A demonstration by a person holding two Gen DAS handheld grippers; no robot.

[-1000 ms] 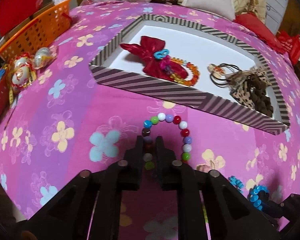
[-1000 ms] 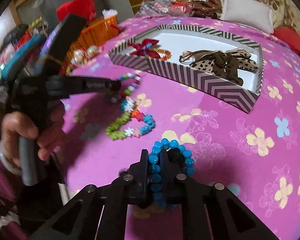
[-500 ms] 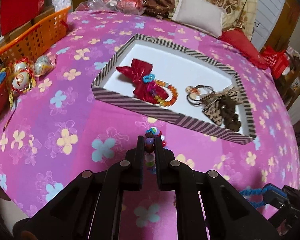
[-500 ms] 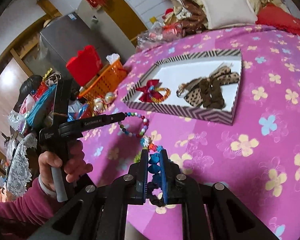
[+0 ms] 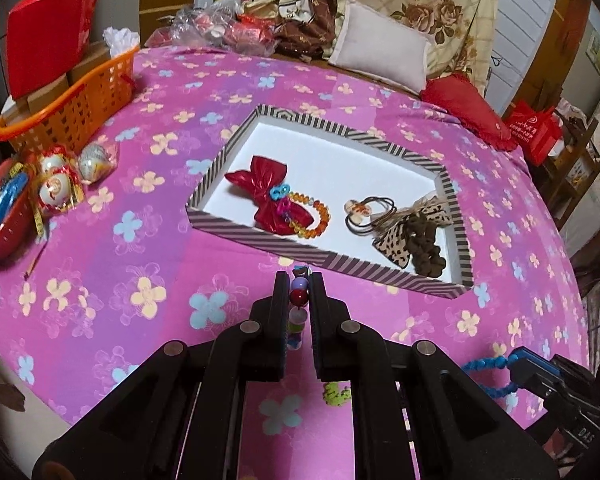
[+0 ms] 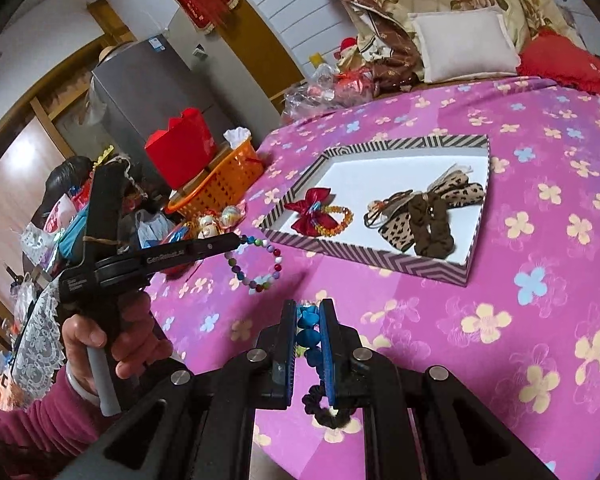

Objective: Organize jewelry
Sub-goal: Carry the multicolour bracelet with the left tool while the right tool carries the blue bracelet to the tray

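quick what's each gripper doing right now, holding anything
Left gripper: closed on the multicolored bead bracelet, lifted off the cloth.
Right gripper: closed on the blue bead bracelet.

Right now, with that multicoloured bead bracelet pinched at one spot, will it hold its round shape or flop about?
Probably floppy: the multicoloured bead bracelet hangs as a loose loop from the left gripper. It likely swings when moved. The round beads look smooth, so it might slip.
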